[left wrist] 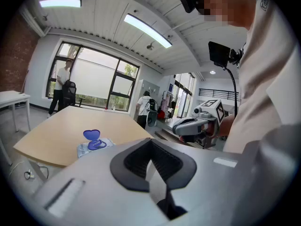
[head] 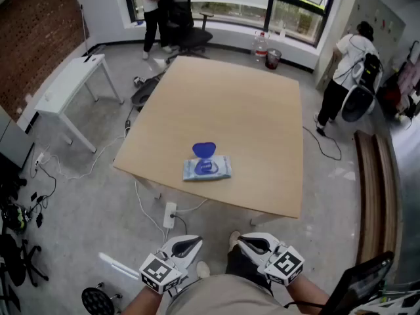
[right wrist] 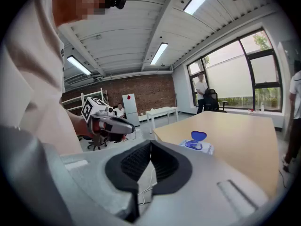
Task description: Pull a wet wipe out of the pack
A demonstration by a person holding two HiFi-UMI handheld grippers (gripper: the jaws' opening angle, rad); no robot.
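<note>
You hold the left gripper and right gripper closed and empty, while the pack lies crosswise on the table, lid open away from you.

One wipe pack at centre, on one tabletop. Two at the bottom edge: left hand-held gripper, right hand-held gripper. Two people: upper-left person, upper-right person. One white desk, left.

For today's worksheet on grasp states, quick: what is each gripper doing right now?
Left gripper: shut, jaws together, holding nothing.
Right gripper: shut, jaws together, holding nothing.
</note>
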